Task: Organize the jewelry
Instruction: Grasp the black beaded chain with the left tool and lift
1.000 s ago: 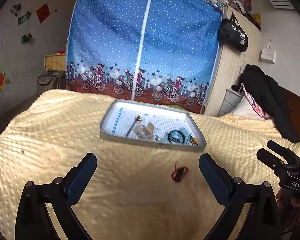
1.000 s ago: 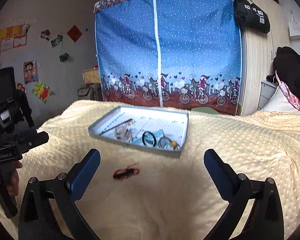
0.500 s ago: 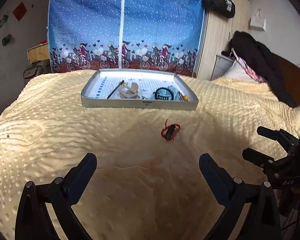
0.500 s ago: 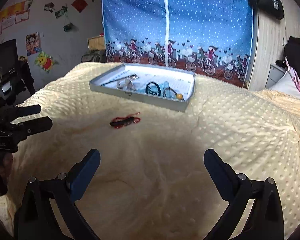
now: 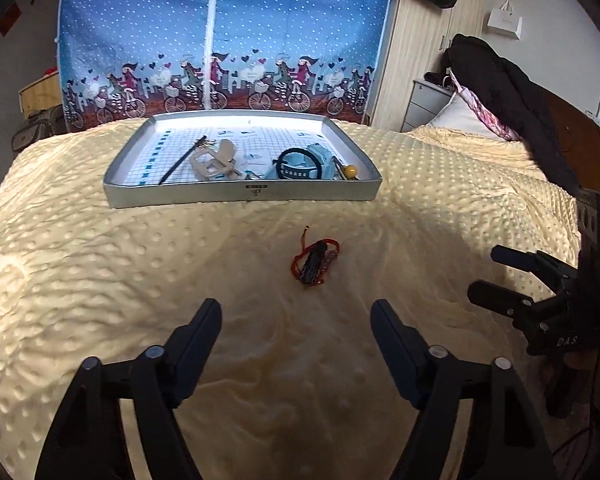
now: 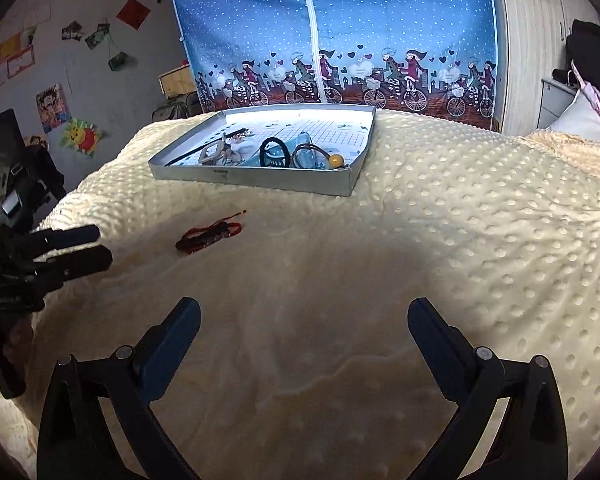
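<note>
Tongs [image 5: 296, 314] spread above the dimpled yellow blanket [image 5: 100, 280].

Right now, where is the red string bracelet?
The red string bracelet lies on the yellow blanket, just in front of the silver tray and ahead of the open left claw.

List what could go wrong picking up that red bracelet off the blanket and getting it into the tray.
1. The red bracelet is a loose tangle of thin cord on the soft, bumpy blanket; the open left claw may pinch blanket fabric with it or catch only one strand.
2. The tray has a raised front wall, so dangling cord could snag there.
3. The open right claw hovers close by, so the two might collide.
</note>
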### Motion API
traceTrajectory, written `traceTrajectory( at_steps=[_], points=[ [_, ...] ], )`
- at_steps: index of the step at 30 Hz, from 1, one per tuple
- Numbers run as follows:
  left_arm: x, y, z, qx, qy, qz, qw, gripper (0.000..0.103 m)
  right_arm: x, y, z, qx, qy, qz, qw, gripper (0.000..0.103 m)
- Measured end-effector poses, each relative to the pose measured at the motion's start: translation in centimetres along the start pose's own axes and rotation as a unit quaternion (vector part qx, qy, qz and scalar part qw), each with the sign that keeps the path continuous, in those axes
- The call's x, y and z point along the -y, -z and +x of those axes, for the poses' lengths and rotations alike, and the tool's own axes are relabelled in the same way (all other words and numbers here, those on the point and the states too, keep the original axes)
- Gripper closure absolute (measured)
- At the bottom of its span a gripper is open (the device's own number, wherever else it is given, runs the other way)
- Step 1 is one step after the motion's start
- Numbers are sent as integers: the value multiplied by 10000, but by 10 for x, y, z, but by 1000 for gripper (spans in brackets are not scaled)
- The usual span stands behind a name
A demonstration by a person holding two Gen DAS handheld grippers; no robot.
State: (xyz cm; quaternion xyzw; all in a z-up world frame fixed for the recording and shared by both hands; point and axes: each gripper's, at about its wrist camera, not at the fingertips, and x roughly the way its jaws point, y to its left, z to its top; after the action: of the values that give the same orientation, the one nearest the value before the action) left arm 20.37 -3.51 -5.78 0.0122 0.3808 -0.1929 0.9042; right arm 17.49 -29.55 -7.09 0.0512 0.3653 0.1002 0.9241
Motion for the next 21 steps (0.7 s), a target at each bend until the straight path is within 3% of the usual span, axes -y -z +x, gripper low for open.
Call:
traceTrajectory(
  at_steps=[4,6,9,18,21],
  points=[
    [6,-7,19,-227,213,119,9994,60,0,-17,26,-121,-387,-131,9991,2],
    [7,-12,27,-269,268,132,9992,66,-5,-28,38,-148,-498,-307,9982,11],
    [8,-20,37,-310,333,148,9989,71,-12,-39,52,-178,-588,-506,9968,30],
    [22,-39,70,-664,394,646,9949,87,-8,-45,79,-326,-961,-368,9942,60],
    [23,-43,83,-833,287,702,9936,89,-7,-44,83,-344,-1023,-307,9937,64]
  ],
)
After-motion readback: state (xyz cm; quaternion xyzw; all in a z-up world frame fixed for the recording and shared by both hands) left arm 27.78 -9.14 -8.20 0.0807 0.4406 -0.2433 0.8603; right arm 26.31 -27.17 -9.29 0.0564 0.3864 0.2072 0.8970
